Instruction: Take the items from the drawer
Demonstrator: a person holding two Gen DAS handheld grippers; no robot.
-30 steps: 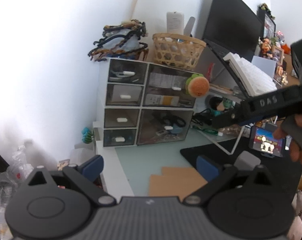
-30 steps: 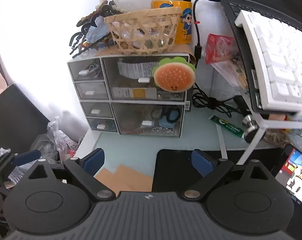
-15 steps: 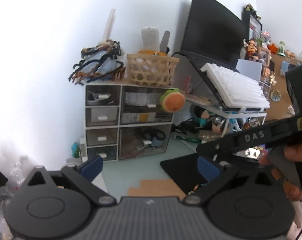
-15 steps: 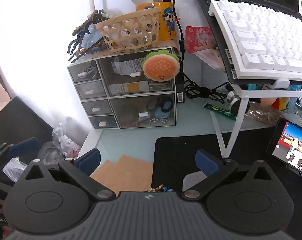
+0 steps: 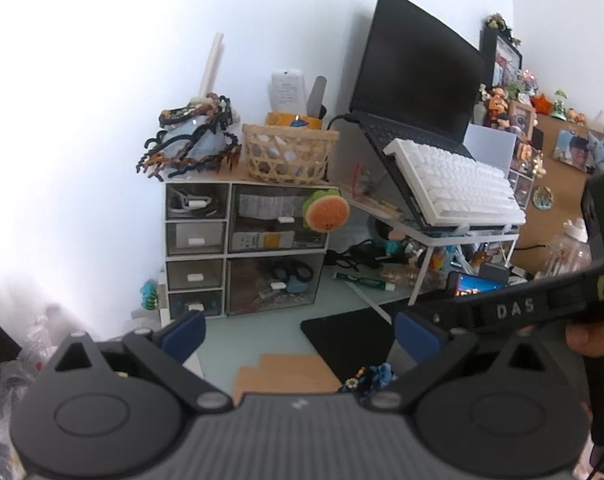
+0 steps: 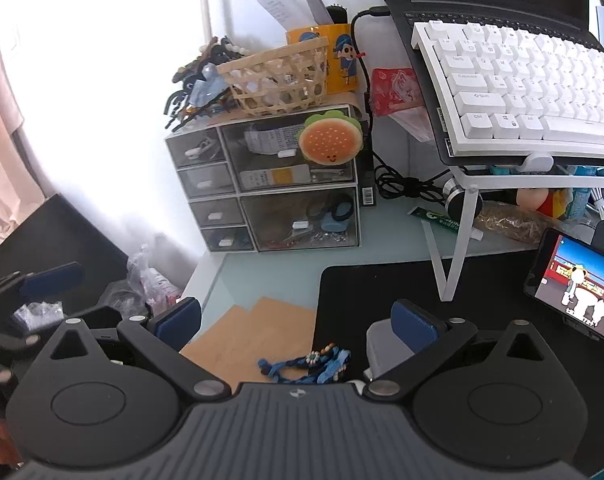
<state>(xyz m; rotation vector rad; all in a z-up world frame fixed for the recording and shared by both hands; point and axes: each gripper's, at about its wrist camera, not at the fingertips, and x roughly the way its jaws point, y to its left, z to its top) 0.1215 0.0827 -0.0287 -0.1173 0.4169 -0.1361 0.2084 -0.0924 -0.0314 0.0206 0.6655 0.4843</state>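
A small clear drawer cabinet (image 5: 244,248) (image 6: 268,188) stands at the back of the desk; all its drawers are shut, with scissors and small items inside. A burger-shaped plush (image 5: 327,213) (image 6: 329,144) hangs on its front. My left gripper (image 5: 298,330) is open and empty, well back from the cabinet. My right gripper (image 6: 296,314) is open and empty, above the desk front. A blue beaded cord (image 6: 306,364) (image 5: 368,376) lies on the desk just below the grippers. The right gripper's arm (image 5: 502,312) crosses the left wrist view.
A wicker basket (image 6: 278,78) and hair clips (image 5: 190,144) sit on top of the cabinet. A laptop (image 5: 414,76) and white keyboard (image 6: 522,88) rest on a white stand at right. A phone (image 6: 578,284), black mat (image 6: 382,292) and brown cardboard (image 6: 246,332) lie on the desk.
Both grippers have pulled back and away from the cabinet, which looks smaller. The blue beaded cord and a grey object have come into view at the desk front.
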